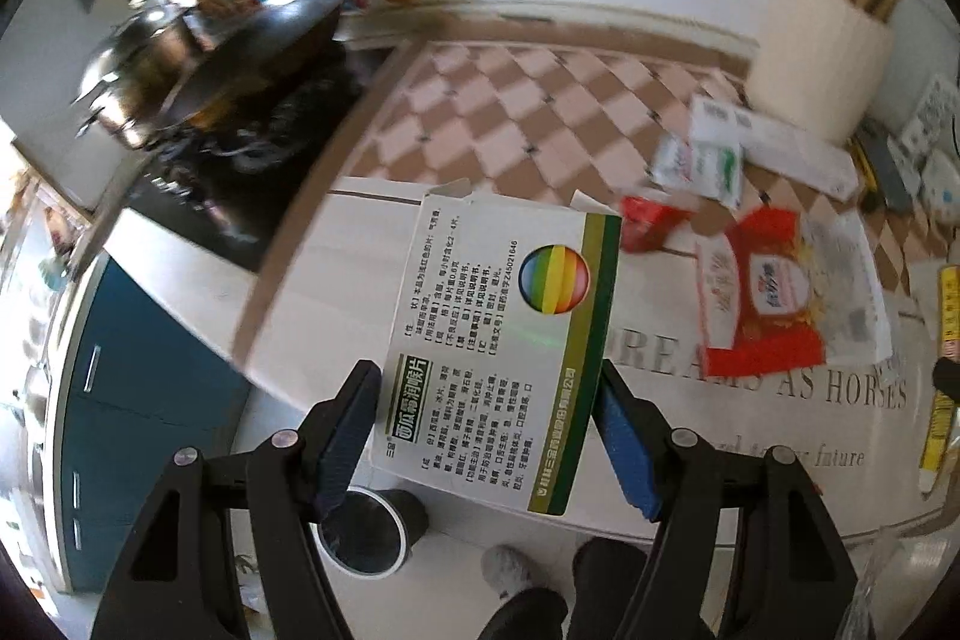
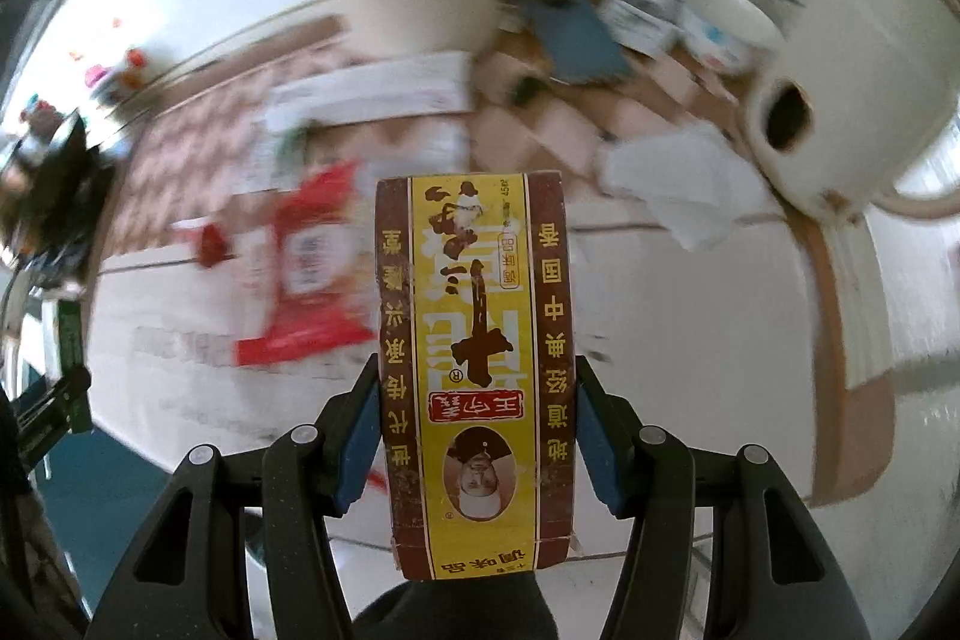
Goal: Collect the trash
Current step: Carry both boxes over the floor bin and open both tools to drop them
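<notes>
I am holding both grippers lifted off the table (image 1: pixel 336 292), whose near edge runs under them with floor below. My left gripper (image 1: pixel 489 436) is clenching a white medicine box (image 1: pixel 498 334) by its sides, and only that view is showing a black cup (image 1: pixel 366 532) on the floor under it. My right gripper (image 2: pixel 477 436) is gripping a yellow-brown seasoning box (image 2: pixel 477 364) end-on; its view alone is showing a paper roll (image 2: pixel 798 130), with a red wrapper (image 2: pixel 312 274) still lying on the table.

Red wrapper (image 1: pixel 759 298) and packets (image 1: pixel 699 160) litter the tablecloth (image 1: pixel 528 112).
</notes>
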Tool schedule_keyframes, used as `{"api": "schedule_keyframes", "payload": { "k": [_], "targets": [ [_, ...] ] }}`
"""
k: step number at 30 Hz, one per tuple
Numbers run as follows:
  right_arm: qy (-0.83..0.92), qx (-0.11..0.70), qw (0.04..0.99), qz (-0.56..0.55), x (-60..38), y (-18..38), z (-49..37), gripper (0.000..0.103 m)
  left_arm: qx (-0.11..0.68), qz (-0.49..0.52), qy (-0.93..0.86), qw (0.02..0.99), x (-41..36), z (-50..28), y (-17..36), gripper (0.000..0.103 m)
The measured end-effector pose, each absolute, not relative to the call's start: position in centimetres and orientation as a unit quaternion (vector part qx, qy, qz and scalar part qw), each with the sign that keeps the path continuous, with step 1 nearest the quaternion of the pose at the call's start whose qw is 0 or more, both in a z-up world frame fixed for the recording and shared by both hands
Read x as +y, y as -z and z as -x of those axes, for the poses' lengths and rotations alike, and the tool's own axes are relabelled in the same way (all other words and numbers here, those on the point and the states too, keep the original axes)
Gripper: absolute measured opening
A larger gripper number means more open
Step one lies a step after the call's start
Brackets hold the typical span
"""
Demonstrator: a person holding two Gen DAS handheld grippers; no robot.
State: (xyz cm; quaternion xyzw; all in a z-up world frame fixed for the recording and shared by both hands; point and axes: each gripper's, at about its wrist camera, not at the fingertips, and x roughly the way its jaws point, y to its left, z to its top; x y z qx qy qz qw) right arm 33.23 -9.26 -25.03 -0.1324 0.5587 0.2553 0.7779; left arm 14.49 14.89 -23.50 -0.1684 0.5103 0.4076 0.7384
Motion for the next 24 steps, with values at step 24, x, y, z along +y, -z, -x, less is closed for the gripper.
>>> {"api": "schedule_keyframes", "payload": {
  "k": [24],
  "targets": [
    [-0.543, 0.575, 0.453, 0.412, 17.0, 53.5, 14.8, 0.06, 0.434, 0.603, -0.498, 0.448, 23.5, 35.7, 56.8, 0.068]
  ]
}}
